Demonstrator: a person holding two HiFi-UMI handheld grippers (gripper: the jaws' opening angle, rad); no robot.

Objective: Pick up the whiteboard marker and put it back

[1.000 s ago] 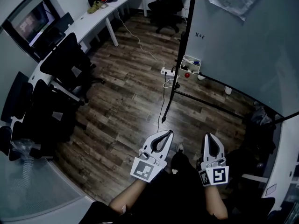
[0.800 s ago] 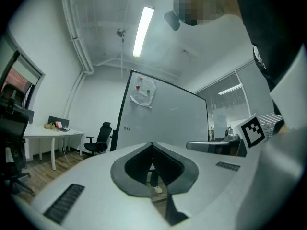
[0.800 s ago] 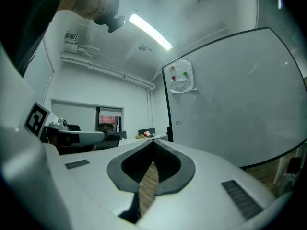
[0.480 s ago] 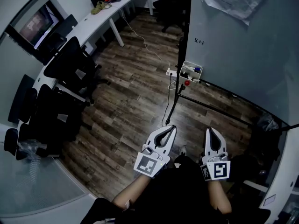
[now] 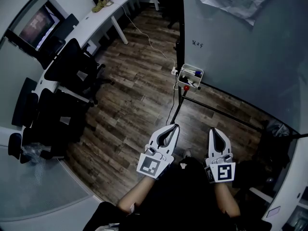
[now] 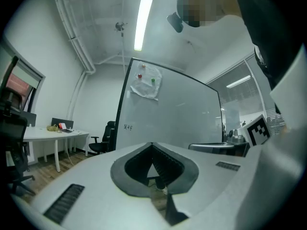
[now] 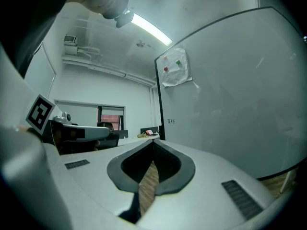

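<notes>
A small white tray (image 5: 190, 76) hangs at the lower left corner of the whiteboard (image 5: 240, 42). It holds whiteboard markers (image 5: 195, 73), one of them with a blue cap; a red round thing (image 5: 186, 87) sits just below it. Both grippers are held low in front of the person, well short of the tray. My left gripper (image 5: 173, 127) is shut with nothing in it, and so is my right gripper (image 5: 213, 130). In the left gripper view the jaws (image 6: 152, 144) meet at the tip, with the whiteboard (image 6: 168, 114) ahead. The right gripper (image 7: 153, 142) points along the board (image 7: 230, 104).
The whiteboard's black stand leg (image 5: 219, 110) runs across the wood floor (image 5: 139, 95) ahead. A white cable (image 5: 171, 102) and power strip (image 5: 174, 71) lie by the stand. Black office chairs (image 5: 70, 66) and a long white desk (image 5: 91, 18) stand at the left.
The view has drawn closer to the whiteboard, and the marker tray now sits nearer the grippers. Both grippers have stayed shut and empty.
</notes>
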